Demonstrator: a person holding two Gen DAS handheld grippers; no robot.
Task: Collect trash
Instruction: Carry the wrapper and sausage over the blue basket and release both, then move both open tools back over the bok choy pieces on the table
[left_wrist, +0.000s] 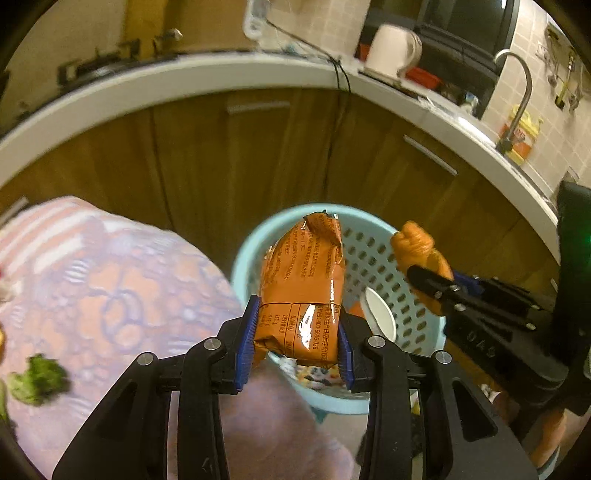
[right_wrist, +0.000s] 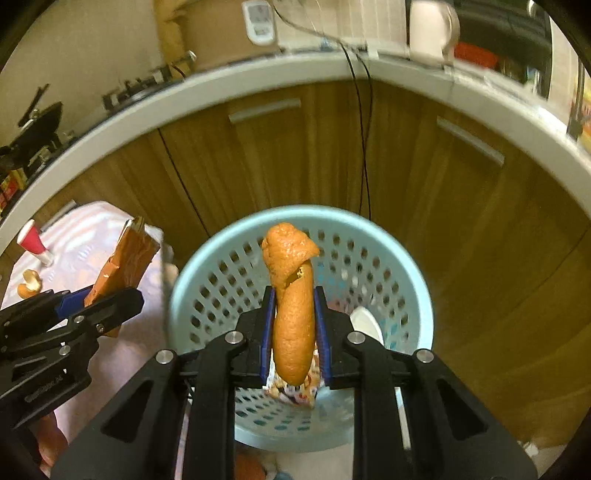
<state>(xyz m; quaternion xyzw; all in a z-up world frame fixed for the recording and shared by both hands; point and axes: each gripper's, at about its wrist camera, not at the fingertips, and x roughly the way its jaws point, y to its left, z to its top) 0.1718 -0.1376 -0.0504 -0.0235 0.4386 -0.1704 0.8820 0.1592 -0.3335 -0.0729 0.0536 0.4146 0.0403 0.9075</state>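
My left gripper (left_wrist: 295, 345) is shut on an orange snack wrapper (left_wrist: 304, 280) with printed text, held over the near rim of a light blue perforated bin (left_wrist: 384, 254). My right gripper (right_wrist: 293, 332) is shut on a strip of orange peel (right_wrist: 291, 302), right above the same bin (right_wrist: 221, 288). The right gripper and its peel (left_wrist: 413, 243) show at the right of the left wrist view. In the right wrist view the left gripper (right_wrist: 99, 306) and the wrapper (right_wrist: 127, 258) are at the left. A white disc (right_wrist: 367, 325) and a printed wrapper (right_wrist: 295, 391) lie inside the bin.
A table with a pink patterned cloth (left_wrist: 110, 288) stands left of the bin, bearing a green scrap (left_wrist: 37, 376), a red cup (right_wrist: 33, 240) and a curled peel piece (right_wrist: 31, 282). Wooden cabinets (left_wrist: 258, 155) under a white counter (left_wrist: 184, 77) rise behind, with a kettle (left_wrist: 393, 48) and faucet (left_wrist: 517, 96).
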